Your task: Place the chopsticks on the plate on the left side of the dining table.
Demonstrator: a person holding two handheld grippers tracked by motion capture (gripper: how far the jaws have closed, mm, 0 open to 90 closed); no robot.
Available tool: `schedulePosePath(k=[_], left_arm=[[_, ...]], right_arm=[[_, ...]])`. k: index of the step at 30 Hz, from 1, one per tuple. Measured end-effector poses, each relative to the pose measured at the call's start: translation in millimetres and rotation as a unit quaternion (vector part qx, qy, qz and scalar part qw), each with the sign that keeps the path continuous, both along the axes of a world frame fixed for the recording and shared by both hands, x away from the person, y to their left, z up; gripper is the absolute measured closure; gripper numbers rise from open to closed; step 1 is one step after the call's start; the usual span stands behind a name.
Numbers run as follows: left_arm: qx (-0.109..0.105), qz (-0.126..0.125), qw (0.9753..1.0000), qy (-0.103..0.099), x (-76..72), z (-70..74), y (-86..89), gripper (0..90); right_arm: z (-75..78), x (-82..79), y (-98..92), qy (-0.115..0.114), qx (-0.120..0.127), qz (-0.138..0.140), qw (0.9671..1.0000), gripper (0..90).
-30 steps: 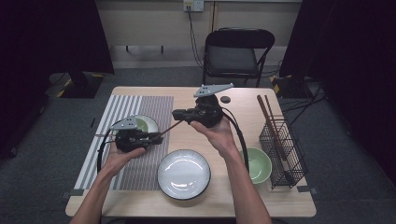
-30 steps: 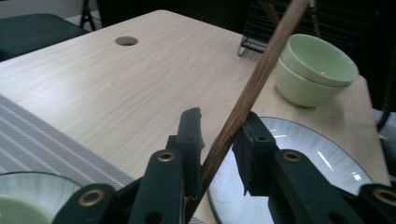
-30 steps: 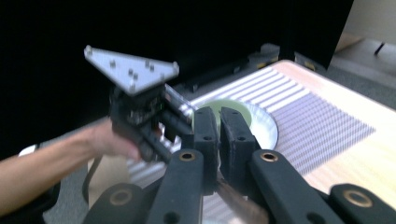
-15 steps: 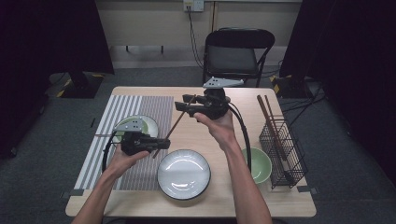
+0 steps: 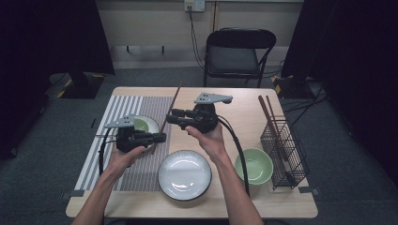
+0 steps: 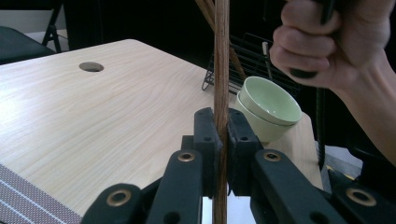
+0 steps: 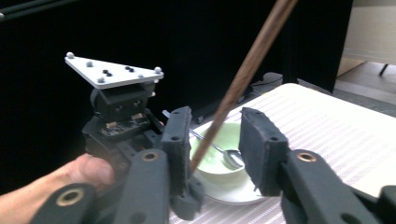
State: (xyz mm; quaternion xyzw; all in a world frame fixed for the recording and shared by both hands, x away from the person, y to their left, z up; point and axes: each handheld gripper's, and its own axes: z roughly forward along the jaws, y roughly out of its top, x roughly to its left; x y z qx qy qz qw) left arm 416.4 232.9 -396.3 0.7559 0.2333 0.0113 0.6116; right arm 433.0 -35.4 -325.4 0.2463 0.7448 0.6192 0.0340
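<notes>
One chopstick point(image 5: 168, 112) is seen from above, held slanted over the bench point(image 5: 234, 108) by the left gripper point(image 5: 157, 137); in the left gripper view, its jaws are clamped on the stick; in the right gripper view, the right gripper point(image 7: 215, 140) has its jaws apart around it.

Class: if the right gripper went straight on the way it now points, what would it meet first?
Probably the chopstick, which already stands between the right gripper's open fingers; behind it come the left gripper and the bowl.
</notes>
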Motion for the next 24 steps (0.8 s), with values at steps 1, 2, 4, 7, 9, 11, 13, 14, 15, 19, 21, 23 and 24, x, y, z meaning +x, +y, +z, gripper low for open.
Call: schedulePosePath(k=[1, 2, 4, 7, 9, 11, 13, 14, 15, 19, 21, 23, 24], left_arm=[[-0.001, -0.001, 1.0000, 0.000, -0.1, -0.5, -0.6, 84.9], [-0.004, -0.001, 1.0000, 0.003, -0.4, -0.9, -1.5, 84.9], [-0.001, 0.001, 1.0000, 0.002, -1.0, -1.1, -2.6, 84.9], [0.002, 0.002, 1.0000, 0.003, -1.6, -1.7, -4.1, 84.9], [0.003, 0.003, 1.0000, -0.001, -2.0, -2.2, -6.2, 84.9], [0.009, 0.002, 1.0000, -0.001, -2.7, -3.3, -9.0, 84.8], [0.009, 0.004, 0.9999, 0.000, -3.2, -4.2, -11.3, 84.8], [0.006, 0.002, 1.0000, 0.001, -2.9, -4.5, -11.6, 84.8], [0.006, 0.001, 1.0000, 0.002, -2.7, -4.4, -11.6, 84.8], [0.005, 0.002, 1.0000, -0.001, -3.2, -3.4, -11.4, 84.8], [0.001, 0.003, 1.0000, -0.002, -3.6, -1.5, -9.4, 84.7], [0.001, 0.008, 1.0000, -0.004, -4.6, -0.1, -9.0, 84.7], [-0.001, 0.008, 1.0000, -0.004, -4.9, 0.2, -9.4, 84.7]], right_arm=[[-0.3, 0.0, 1.8, 0.002, 0.001, -0.001, 1.0000, 67.3], [-0.3, 0.5, 5.0, 0.003, 0.001, -0.002, 1.0000, 68.1], [0.9, 0.0, 9.1, -0.003, -0.004, -0.005, 1.0000, 72.3], [3.4, -0.2, 12.3, -0.006, -0.010, -0.004, 0.9999, 76.8], [3.4, -0.3, 13.1, -0.003, -0.004, -0.006, 1.0000, 78.5], [2.5, -0.3, 15.2, -0.003, 0.000, -0.005, 1.0000, 80.6], [2.4, -0.8, 17.1, -0.004, 0.001, -0.002, 1.0000, 81.7], [2.3, -0.9, 18.0, -0.003, 0.002, -0.002, 1.0000, 81.4], [2.2, -0.7, 19.1, -0.004, 0.003, 0.001, 1.0000, 81.1], [3.5, -0.5, 20.3, -0.007, -0.001, 0.001, 1.0000, 80.7], [2.4, -0.8, 20.7, -0.008, 0.002, 0.000, 1.0000, 79.0], [-0.8, -1.3, 21.2, -0.008, 0.003, -0.001, 1.0000, 76.1], [-3.1, -1.4, 21.7, -0.005, 0.003, 0.000, 1.0000, 75.5]])
